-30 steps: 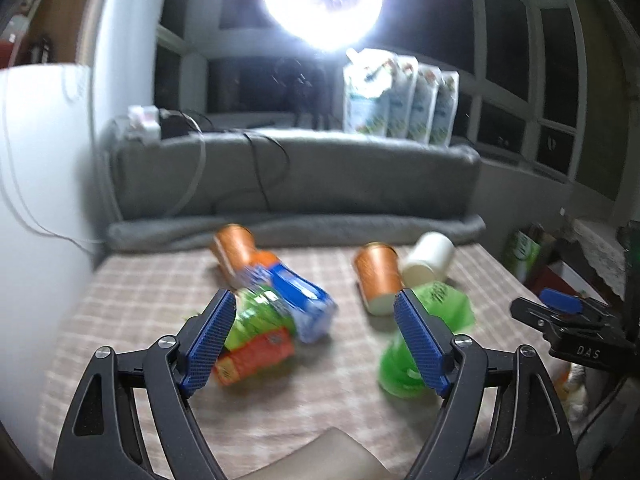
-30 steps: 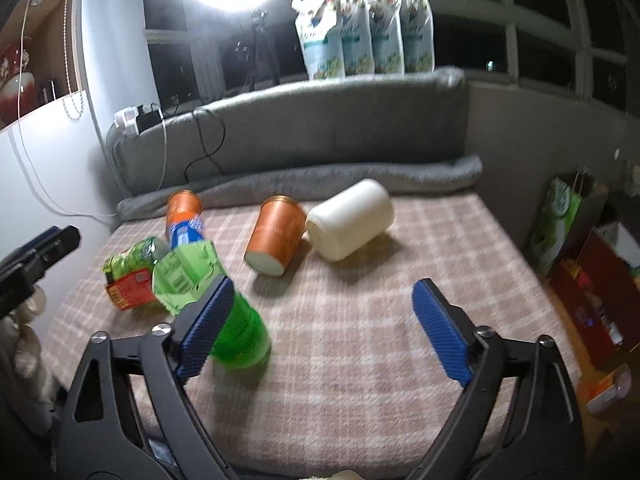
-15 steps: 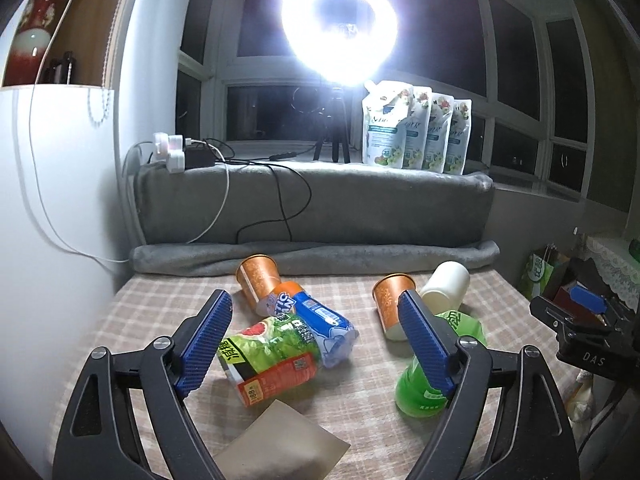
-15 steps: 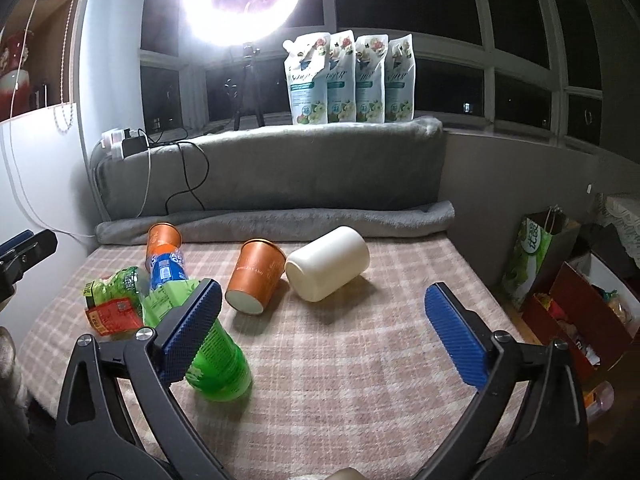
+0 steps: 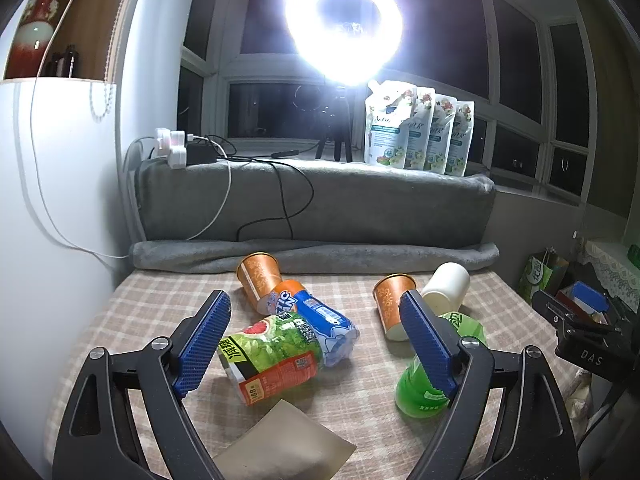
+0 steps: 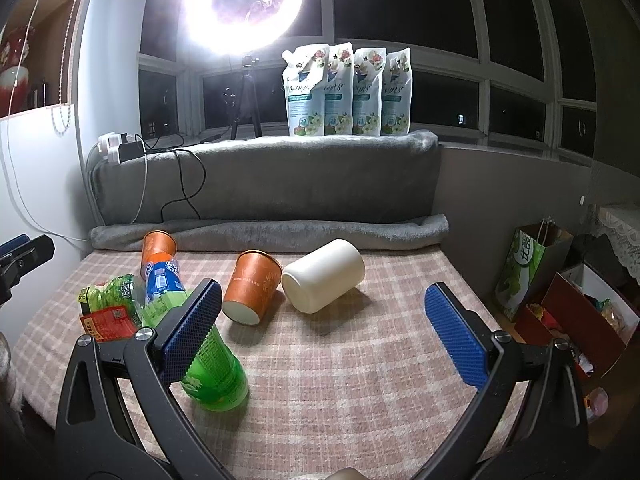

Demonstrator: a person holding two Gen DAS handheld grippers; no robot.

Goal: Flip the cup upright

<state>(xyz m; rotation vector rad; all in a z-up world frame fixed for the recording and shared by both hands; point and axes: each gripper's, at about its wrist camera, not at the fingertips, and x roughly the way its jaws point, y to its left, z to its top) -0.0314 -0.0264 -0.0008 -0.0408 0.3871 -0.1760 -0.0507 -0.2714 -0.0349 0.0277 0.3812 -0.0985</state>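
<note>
A cream cup lies on its side on the checked cloth, base toward me; it also shows in the left wrist view. Beside it an orange paper cup lies tipped over. A second orange cup lies farther left by the grey roll. My right gripper is open, hovering in front of the cups with nothing between its fingers. My left gripper is open above the bottles, holding nothing.
A green bottle, a blue-labelled bottle and a green and red labelled bottle lie on the cloth. A tan sheet lies near the front edge. A grey cushion backs the table; bags and boxes stand at right.
Both grippers have pulled back and tilted up, so more of the window and ring light shows. The cups and bottles lie where they were. Both grippers stay open.
</note>
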